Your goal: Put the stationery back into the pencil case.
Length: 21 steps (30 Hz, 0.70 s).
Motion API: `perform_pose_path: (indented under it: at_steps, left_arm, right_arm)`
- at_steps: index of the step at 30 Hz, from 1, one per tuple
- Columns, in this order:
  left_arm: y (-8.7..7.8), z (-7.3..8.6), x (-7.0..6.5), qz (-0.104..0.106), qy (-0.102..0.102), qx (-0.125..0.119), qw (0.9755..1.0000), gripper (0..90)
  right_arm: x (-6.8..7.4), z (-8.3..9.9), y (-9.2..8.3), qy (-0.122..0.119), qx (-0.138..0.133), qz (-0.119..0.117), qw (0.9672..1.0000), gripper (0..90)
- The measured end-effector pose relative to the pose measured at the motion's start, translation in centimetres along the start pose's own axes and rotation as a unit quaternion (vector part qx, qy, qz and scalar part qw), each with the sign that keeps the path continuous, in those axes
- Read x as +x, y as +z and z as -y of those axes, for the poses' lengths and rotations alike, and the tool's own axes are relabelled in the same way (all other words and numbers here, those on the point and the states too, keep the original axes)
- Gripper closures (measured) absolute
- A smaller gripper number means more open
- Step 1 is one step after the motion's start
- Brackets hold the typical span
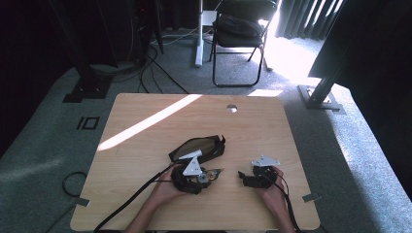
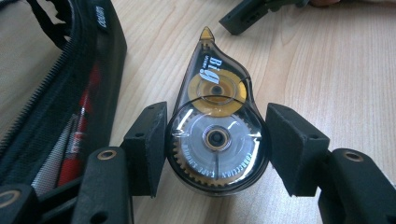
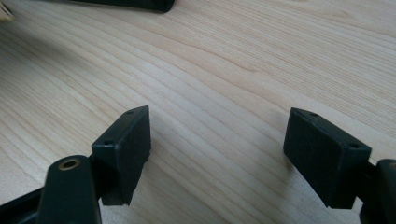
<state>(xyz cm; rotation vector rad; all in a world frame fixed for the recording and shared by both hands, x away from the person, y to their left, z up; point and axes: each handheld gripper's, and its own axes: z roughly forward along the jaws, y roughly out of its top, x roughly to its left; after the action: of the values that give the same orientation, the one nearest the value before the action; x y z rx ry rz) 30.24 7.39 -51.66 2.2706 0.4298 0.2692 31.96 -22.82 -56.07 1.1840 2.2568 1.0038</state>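
A clear correction tape dispenser [image 2: 215,88] with an orange reel and a grey geared reel lies flat between the jaws of my left gripper [image 2: 215,140]. Both pads touch its round body, and its tip points away from me. From above, my left gripper [image 1: 210,175] sits at the table's near middle with the dispenser's tip [image 1: 217,171] sticking out to the right. A black pencil case [image 1: 197,148] lies unzipped just behind it, with red pens [image 2: 77,140] inside. My right gripper [image 1: 243,177] rests to the right. Its jaws [image 3: 217,149] stand open over bare wood.
The wooden table [image 1: 160,116] has a round cable hole [image 1: 231,108] near its far edge and a stripe of sunlight across its left half. A black folding chair [image 1: 239,34] and floor cables [image 1: 155,63] stand beyond the table. A cable [image 1: 131,201] trails from my left gripper off the near edge.
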Motion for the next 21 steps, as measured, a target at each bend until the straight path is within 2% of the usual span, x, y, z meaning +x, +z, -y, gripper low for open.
perform_pose_path:
  at_steps: [21]
  left_arm:
    - [-1.4, -0.6, 0.2, -0.006, -0.002, -0.022, 0.9997, 41.8]
  right_arm:
    - [0.0, 0.0, 0.0, 0.001, 0.000, -0.002, 1.0000, 23.0]
